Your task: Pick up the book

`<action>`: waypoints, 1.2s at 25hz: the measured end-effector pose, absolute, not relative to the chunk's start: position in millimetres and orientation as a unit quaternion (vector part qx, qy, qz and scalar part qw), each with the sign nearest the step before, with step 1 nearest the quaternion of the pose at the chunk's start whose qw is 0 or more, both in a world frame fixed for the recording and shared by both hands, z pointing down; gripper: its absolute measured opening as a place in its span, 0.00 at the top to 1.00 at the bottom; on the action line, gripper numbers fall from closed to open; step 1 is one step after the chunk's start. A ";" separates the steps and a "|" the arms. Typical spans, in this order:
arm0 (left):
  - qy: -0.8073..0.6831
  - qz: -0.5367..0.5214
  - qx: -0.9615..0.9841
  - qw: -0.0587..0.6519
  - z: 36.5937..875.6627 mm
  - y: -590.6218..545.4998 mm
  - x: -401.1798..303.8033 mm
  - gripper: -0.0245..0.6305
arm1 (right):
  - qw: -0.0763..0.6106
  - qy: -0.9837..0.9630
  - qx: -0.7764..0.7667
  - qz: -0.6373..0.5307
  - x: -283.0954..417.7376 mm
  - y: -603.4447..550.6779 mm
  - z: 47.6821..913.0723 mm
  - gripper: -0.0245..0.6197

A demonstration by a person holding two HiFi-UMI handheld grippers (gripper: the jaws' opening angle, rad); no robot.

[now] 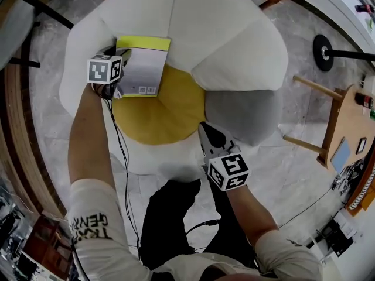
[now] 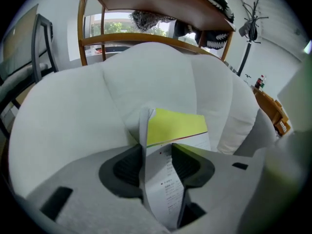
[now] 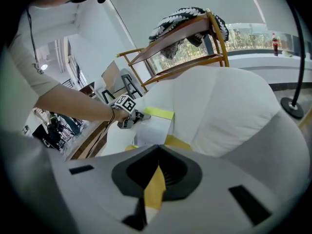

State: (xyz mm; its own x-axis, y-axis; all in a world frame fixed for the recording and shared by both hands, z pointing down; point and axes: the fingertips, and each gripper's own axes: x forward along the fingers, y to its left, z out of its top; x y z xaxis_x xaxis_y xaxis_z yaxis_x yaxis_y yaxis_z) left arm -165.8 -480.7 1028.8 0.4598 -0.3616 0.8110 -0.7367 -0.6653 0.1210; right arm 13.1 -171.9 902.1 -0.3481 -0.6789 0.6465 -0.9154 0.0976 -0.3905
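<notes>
Below, a person stood over a white, petal-shaped armchair (image 1: 228, 28) with a round yellow seat cushion (image 1: 158, 113), holding a pair of tongs in each hand.

The book (image 1: 143, 69), grey-white with a yellow band across its far end, lay on the left side of the seat. Its far end leaned against the backrest and its near end lapped over the yellow cushion.

The left gripper (image 1: 122, 57) reached down to the book's left edge, beside the chair's left arm. Its own view showed the two dark pads closed on that edge from both sides, with the printed cover and pages running up between them. The jaws stood only as far apart as the book is thick. A black cable (image 1: 120, 151) trailed from this gripper back along the person's forearm.

The right gripper (image 1: 206, 132) hung over the near right rim of the seat, well apart from the book. Its jaw tips met with nothing held, and a sliver of yellow cushion showed through the slit behind them.

A wooden side table (image 1: 351, 122) stood on the pale stone floor (image 1: 293, 174) to the right.
</notes>
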 end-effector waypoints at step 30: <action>-0.390 0.269 0.838 0.269 744.6 -279.8 -127.7 0.85 | 0.116 -0.790 0.505 0.328 -19.1 -194.8 645.6 0.92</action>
State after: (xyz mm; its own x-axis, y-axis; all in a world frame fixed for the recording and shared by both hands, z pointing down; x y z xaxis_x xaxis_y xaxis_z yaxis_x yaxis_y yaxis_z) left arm -127.7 -279.8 744.6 0.5502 -0.5097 0.6614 -0.7993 -0.5509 0.2403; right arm -19.1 -194.8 645.6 -0.4630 -0.7215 0.5148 -0.8740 0.2752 -0.4004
